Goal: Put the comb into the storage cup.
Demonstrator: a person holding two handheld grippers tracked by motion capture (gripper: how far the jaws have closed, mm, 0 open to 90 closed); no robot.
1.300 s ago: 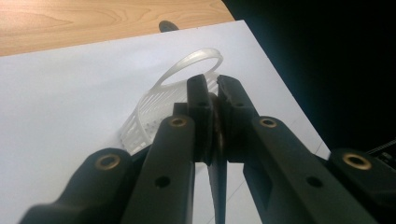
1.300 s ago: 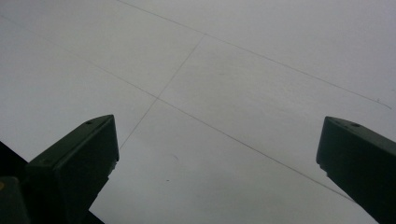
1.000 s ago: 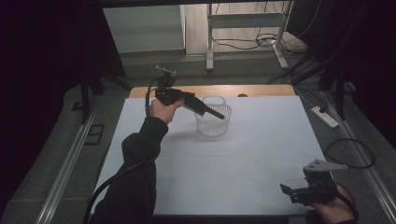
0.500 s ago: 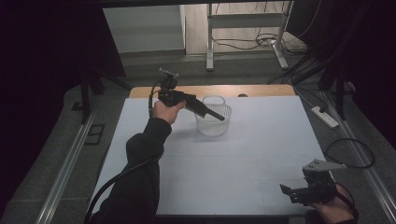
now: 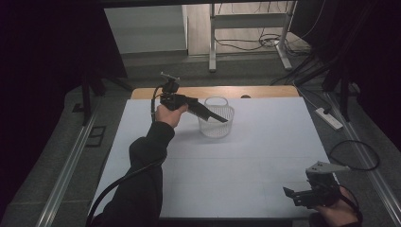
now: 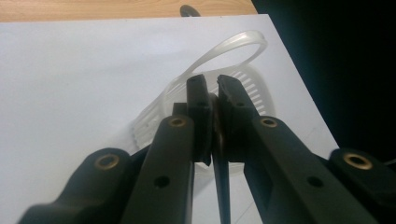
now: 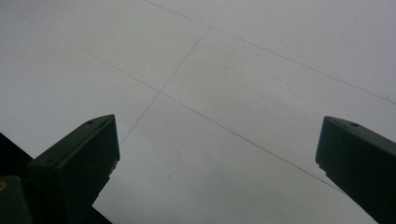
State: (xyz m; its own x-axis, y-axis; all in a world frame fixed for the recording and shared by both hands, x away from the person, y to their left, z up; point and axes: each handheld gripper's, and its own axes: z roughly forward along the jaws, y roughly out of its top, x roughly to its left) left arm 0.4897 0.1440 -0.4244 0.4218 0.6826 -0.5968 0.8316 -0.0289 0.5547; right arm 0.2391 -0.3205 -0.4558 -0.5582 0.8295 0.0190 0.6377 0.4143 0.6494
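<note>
Dim grey floor and dark curtains ring one table (image 5: 265,156) covered in white, with a strip of bare wood along its far edge; beyond it stands one pale metal frame (image 5: 248,21) with loose cables at its feet; one white power strip (image 5: 329,118) lies on the floor off the table's right side.

Counted left to right: one left gripper (image 5: 218,117), one basket (image 5: 216,124), one right gripper (image 5: 289,193); two hands, one on each gripper.

At the left, a dark-sleeved forearm runs up from the near edge to the far half of the table; the left hand (image 5: 168,113) holds its gripper up off the surface, tilted down to the right, with the tips over the basket's rim. In the left gripper view the jaws stand nearly together, clamped on a thin dark thing (image 6: 222,179) that hangs down between them; what it is cannot be told.

Below those tips sits the basket, white translucent plastic with slotted walls and a hoop handle (image 6: 233,46), standing on the white cover near the far edge, about midway across.

At the near right corner the right hand (image 5: 336,213) holds its gripper low and level, pointing left; its jaws stand wide apart with nothing between them, over bare white surface.
</note>
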